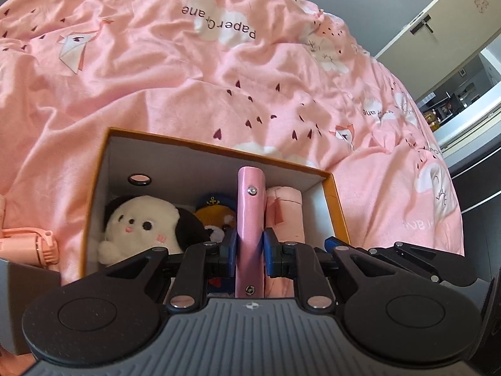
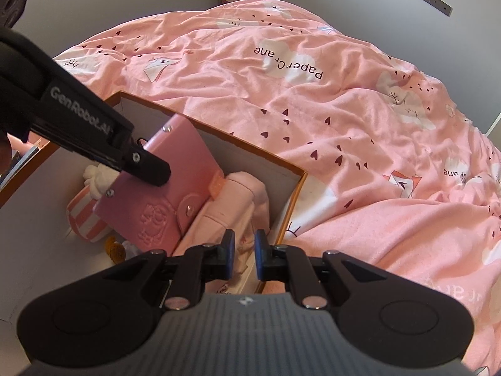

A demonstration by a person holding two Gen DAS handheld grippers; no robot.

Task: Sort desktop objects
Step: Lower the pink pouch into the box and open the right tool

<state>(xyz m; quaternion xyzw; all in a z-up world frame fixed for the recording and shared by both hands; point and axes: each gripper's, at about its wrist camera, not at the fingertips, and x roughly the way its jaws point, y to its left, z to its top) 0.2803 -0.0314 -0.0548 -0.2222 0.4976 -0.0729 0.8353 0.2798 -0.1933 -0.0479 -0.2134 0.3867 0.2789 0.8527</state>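
the left claw (image 1: 249, 252) is clamped on the spine edge of a flat pink leatherette snap-button notebook (image 1: 249, 219), holding it upright on edge inside an orange-rimmed open cardboard box with white inner walls (image 1: 339, 206) that sits on a bed under a pink paper-crane print quilt (image 1: 219, 72). the step in hand looks like slotting the notebook down into the box, and doing it well probably means keeping it vertical, lowering it into the gap between the soft toys and the pouch rather than onto them, and letting go only once its bottom edge is seated, since it may tip sideways if freed early. the right claw (image 2: 245, 252) is clenched with nothing seen between its pads, hovering over the near right corner of the box; it could steady the notebook if it leans. the box already holds a white plush dog with black ears (image 1: 141, 225), a small yellow plush with a navy sailor cap (image 1: 216, 210), a pale pink quilted fabric pouch (image 1: 283, 216) just right of the notebook, and a pink-and-white striped soft item (image 2: 83, 216) seen from the right wrist view. a peach plastic handheld gadget (image 1: 40, 244) lies outside on the quilt, left of the box, probably still to be sorted.
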